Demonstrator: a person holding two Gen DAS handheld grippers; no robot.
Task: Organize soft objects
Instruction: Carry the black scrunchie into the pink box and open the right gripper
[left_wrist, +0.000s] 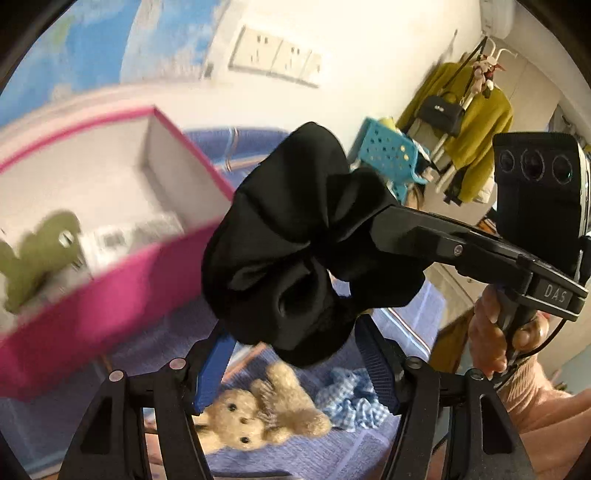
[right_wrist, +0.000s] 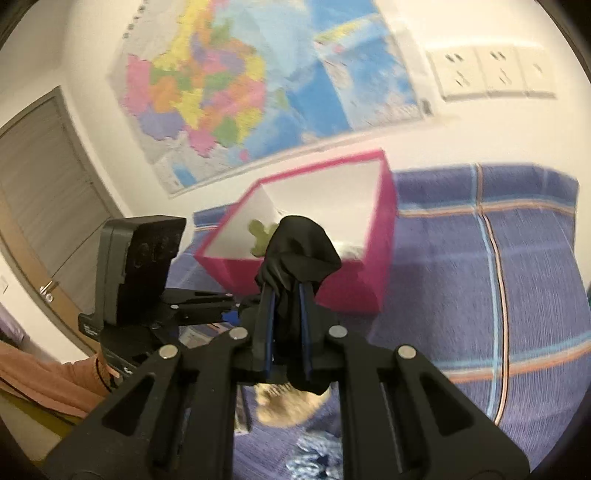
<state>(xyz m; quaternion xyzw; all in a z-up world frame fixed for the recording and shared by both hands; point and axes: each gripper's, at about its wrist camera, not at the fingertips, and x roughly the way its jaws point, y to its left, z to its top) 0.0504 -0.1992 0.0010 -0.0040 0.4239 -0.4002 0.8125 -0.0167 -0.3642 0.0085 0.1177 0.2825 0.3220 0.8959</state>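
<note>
Pink box (right_wrist: 354, 280) lies ahead and left of the right hand-held gripper (right_wrist: 286, 295), which pinches the black scrunchie (right_wrist: 295, 251) in the air above the bed (right_wrist: 480, 295); left hand-held gripper (left_wrist: 291, 354) is spread just beneath it.

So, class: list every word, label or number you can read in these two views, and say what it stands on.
"DAS": on the black right gripper body, seen from the left wrist.
White label inside the pink cardboard box: blurred, unreadable.
Colourful wall map: print too small and blurred.
Lettering on the black left gripper's body: partly hidden, unreadable.
</note>
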